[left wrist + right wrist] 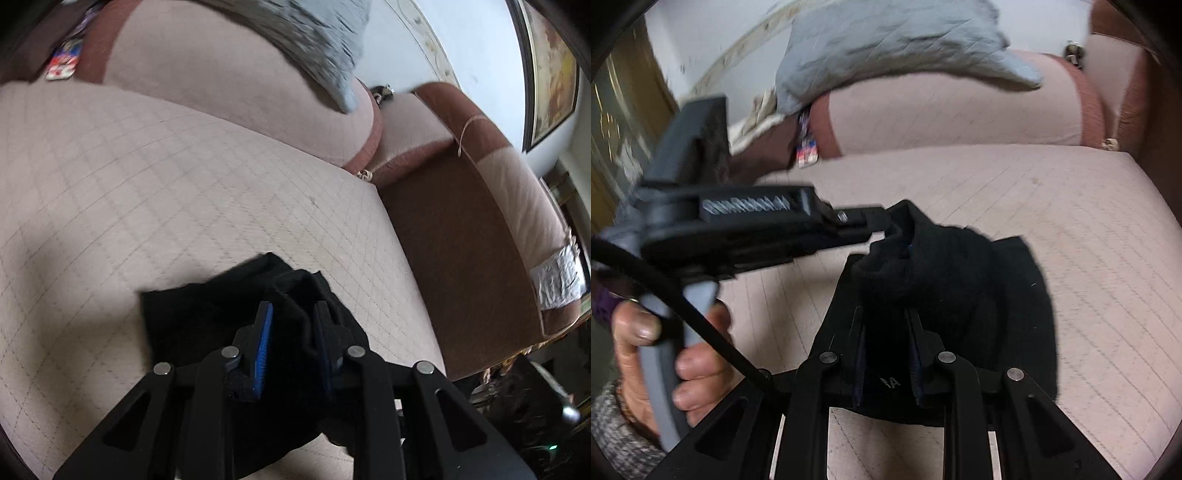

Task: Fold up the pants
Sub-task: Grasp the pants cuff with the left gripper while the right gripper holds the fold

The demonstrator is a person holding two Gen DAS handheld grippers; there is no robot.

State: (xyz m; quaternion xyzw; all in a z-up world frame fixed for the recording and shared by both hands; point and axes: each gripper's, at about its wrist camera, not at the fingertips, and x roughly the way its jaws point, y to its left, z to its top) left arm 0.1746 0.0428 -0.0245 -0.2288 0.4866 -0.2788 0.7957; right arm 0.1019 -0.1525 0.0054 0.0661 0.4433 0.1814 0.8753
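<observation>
my left gripper (291,314) pinched a bunched fold of the black pants (207,317), cloth wedged between its blue pads (264,347). my right gripper (888,314) clamped the same bundle (945,273) from below, and it hung just above the quilted sofa seat (1052,192).

A quilted pink sofa seat (184,177) with brown trim filled the view; a grey cushion (886,44) topped its backrest; a framed picture (550,74) hung on the white wall (480,55)
</observation>
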